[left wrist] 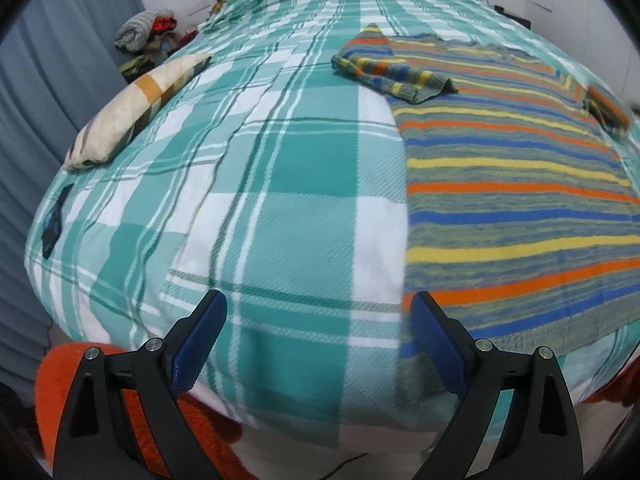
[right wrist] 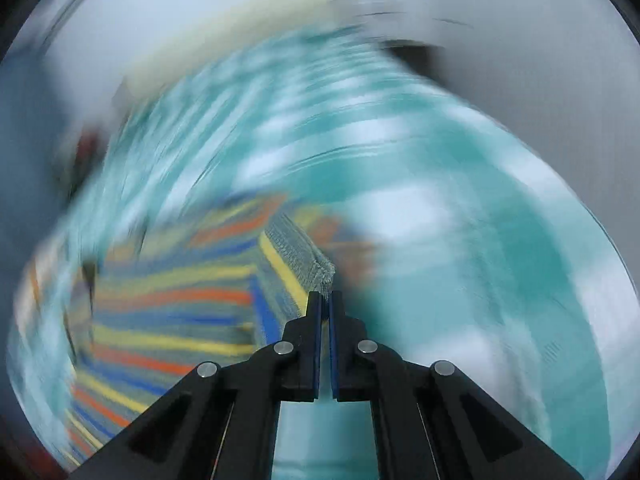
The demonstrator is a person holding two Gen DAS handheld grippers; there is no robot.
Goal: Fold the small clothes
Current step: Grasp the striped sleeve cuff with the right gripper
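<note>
Striped sweater spread on a plaid bed, one tool gripping its edge.

The bed (left wrist: pixel 288 184) carries the sweater (left wrist: pixel 516 168) on its right half, one sleeve folded over, a pillow (left wrist: pixel 132 108) far left. The left tool (left wrist: pixel 316 312) hangs spread above the blanket; the right tool (right wrist: pixel 324 300) is pressed together, pinching the sweater's edge amid heavy blur.

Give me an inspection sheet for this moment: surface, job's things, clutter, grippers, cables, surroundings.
Surface: bed under a teal plaid blanket.
Job's things: striped knit garment lying flat, far sleeve folded across it.
Clutter: patterned pillow at the bed's left edge; dark flat item near it.
Grippers: left gripper open, above the blanket; right gripper shut on a garment edge, view motion-blurred.
Cables: nothing seen.
Surroundings: clothes pile beside a grey curtain; orange fabric below the bed edge.
</note>
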